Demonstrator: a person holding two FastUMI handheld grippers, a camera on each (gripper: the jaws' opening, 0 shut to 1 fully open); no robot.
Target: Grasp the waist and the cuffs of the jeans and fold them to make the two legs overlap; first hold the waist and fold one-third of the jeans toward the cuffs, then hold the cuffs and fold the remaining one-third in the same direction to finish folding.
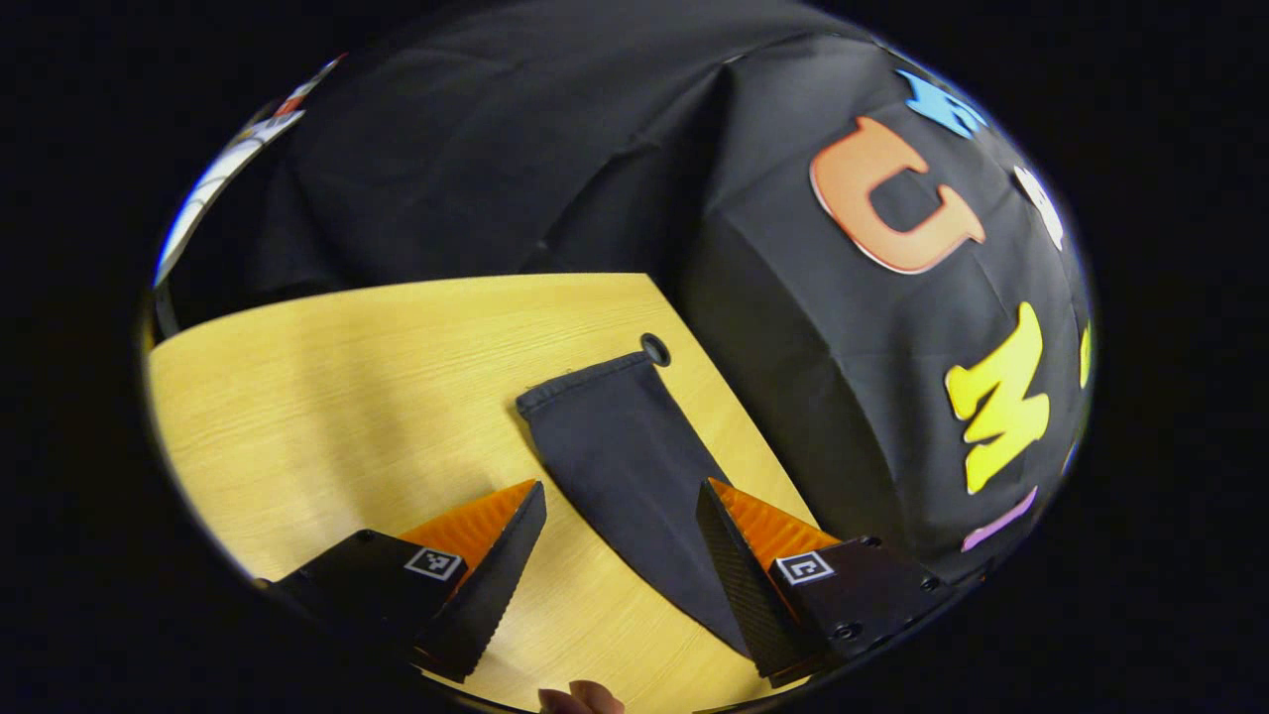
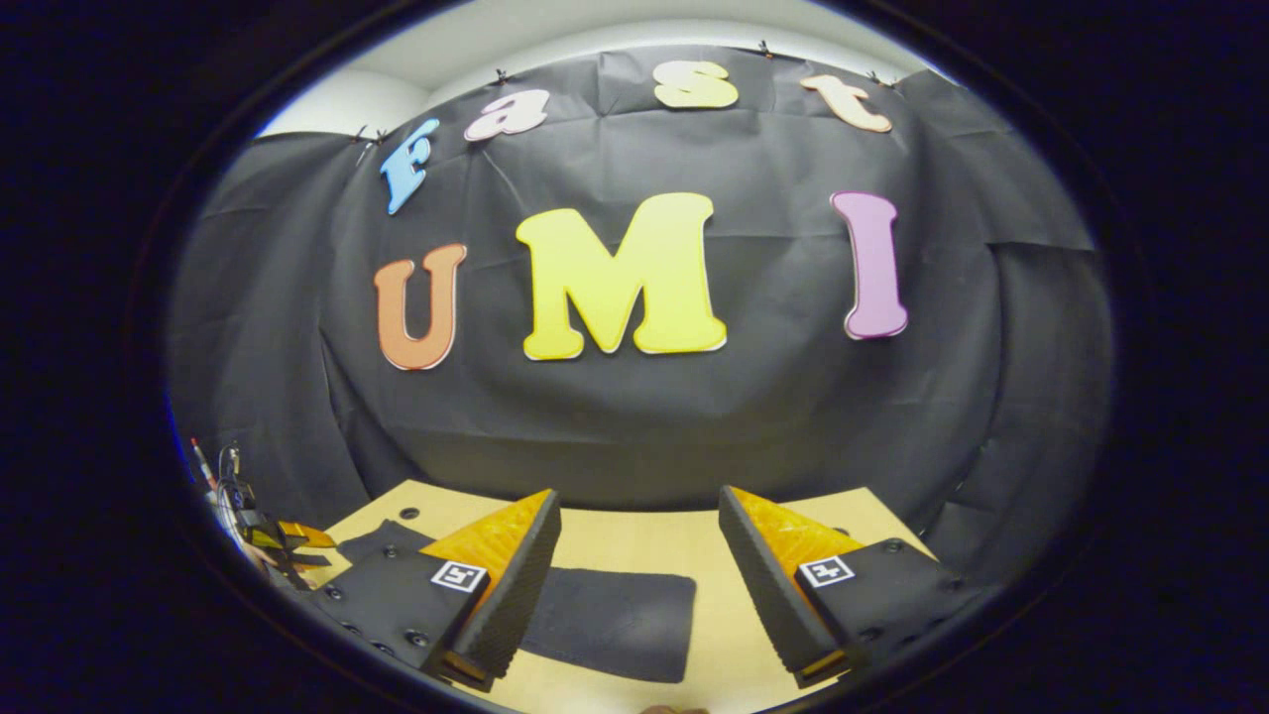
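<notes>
Left gripper (image 1: 620, 506) with jaws wide apart, holding nothing, poised above a dark jeans (image 1: 634, 466) leg lying flat on the wooden table (image 1: 347, 397), cuff end near a round hole (image 1: 655, 349) by the table's far edge. Right gripper (image 2: 639, 516) likewise spread and empty, above the table, with the jeans' dark cloth flat between and below its fingers.

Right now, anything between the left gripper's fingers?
Yes: left gripper stands open, with the jeans leg and bare table between its fingers, in the left gripper view.
</notes>
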